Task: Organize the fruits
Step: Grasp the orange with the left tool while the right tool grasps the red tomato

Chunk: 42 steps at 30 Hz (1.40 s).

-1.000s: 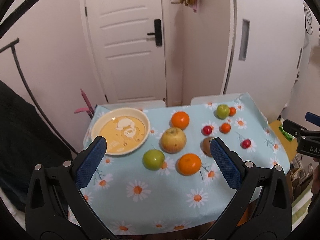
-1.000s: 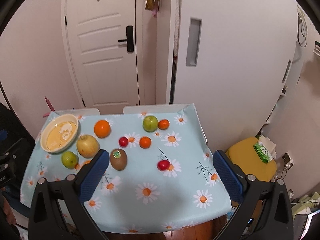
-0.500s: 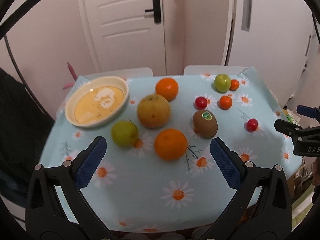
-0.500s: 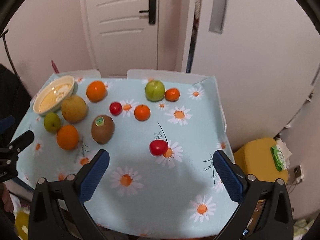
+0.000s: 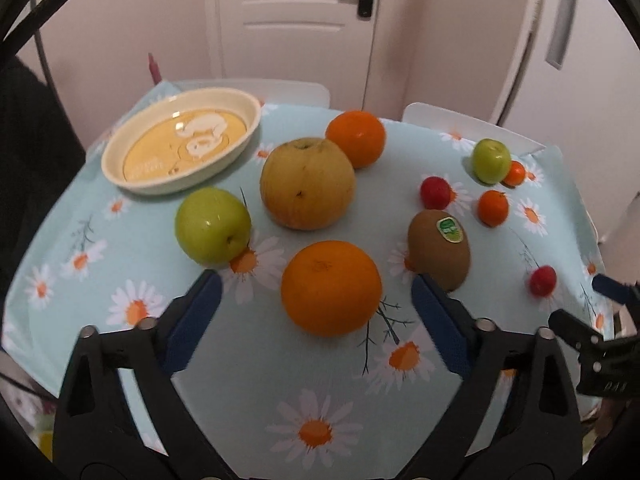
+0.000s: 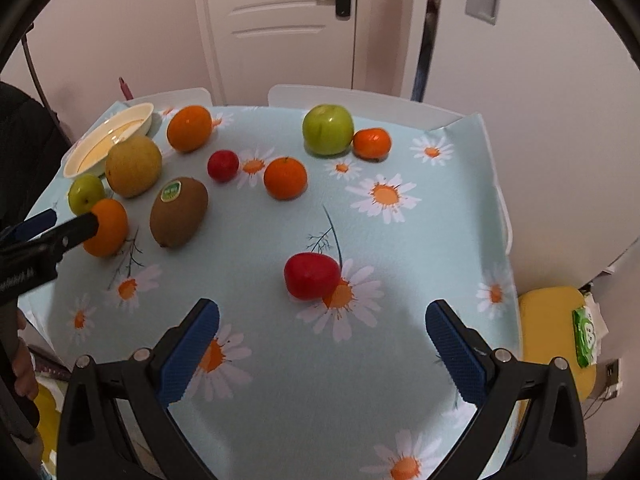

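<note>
Fruits lie loose on a daisy-print tablecloth (image 5: 280,380). My left gripper (image 5: 316,304) is open, its fingers either side of a near orange (image 5: 331,288). Around it are a kiwi (image 5: 439,250), a green apple (image 5: 213,225), a yellow pear (image 5: 307,183) and a second orange (image 5: 355,138). A cream bowl (image 5: 182,146) sits empty at the back left. My right gripper (image 6: 322,328) is open just short of a small red fruit (image 6: 311,275). Beyond it are a mandarin (image 6: 285,178), a green apple (image 6: 328,129) and another mandarin (image 6: 371,143).
A white door and pink walls stand behind the table. White chair backs (image 6: 360,98) touch the far table edge. A yellow stool (image 6: 554,340) with a green packet stands at the right. The left gripper's finger (image 6: 60,232) shows at the left of the right wrist view.
Both grippers have moved down and forward toward the table. The left one has closed in on the near orange, the right one on the small red fruit. Both stay open.
</note>
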{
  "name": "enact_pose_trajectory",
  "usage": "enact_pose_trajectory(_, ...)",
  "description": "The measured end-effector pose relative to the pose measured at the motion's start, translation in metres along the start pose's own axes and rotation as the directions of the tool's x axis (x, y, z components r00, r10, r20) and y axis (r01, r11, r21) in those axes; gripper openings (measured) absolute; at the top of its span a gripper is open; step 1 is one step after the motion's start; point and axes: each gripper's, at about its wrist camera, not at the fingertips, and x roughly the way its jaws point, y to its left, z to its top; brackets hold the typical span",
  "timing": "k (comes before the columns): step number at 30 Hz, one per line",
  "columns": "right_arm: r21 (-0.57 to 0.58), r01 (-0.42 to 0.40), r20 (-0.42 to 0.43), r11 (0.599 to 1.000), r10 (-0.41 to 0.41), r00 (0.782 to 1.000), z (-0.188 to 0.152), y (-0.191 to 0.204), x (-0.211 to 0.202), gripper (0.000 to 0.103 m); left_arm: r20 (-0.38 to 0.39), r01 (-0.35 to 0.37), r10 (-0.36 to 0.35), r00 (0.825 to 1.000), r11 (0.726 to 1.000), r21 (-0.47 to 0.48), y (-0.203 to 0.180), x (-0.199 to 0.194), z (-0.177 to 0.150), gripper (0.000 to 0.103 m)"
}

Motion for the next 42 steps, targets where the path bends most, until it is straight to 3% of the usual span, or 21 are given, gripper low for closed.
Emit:
enact_pose_trajectory(4,0.002,-0.021,-0.003,1.000,0.021,1.000,0.002,-0.002,0.011,0.103,-0.029,0.009,-0.010,1.000,0.999,-0.032,0.000,0.014,-0.002,0.087)
enact_pose_trajectory(10,0.009,-0.035,-0.021,0.999,0.035,0.999,0.004,-0.004,0.023,0.097,-0.073,0.051,-0.056,0.996,0.997,-0.062,-0.001,0.027,-0.003,0.064)
enact_pose_trajectory(16,-0.001,-0.047,-0.037,0.999,0.047,0.998,0.004,-0.004,0.033,0.073,-0.077,0.015,-0.017,0.997,1.000,-0.026,-0.009,0.025,-0.006,0.064)
enact_pose_trajectory(29,-0.042,-0.027,-0.009,0.999,0.027,1.000,0.006,0.004,0.040,0.054,-0.074,-0.017,0.019,0.997,1.000,0.021,-0.006,0.011,-0.020,0.064)
enact_pose_trajectory(32,-0.057,-0.029,-0.003,0.998,0.029,1.000,0.008,0.007,0.039,0.034,-0.075,-0.019,0.021,0.997,1.000,0.021,-0.007,0.009,-0.021,0.064)
enact_pose_trajectory(42,-0.091,-0.046,0.046,0.995,0.050,0.998,0.025,0.015,0.011,0.033,-0.044,-0.021,0.021,0.999,1.000,0.006,-0.004,-0.020,-0.010,0.064)
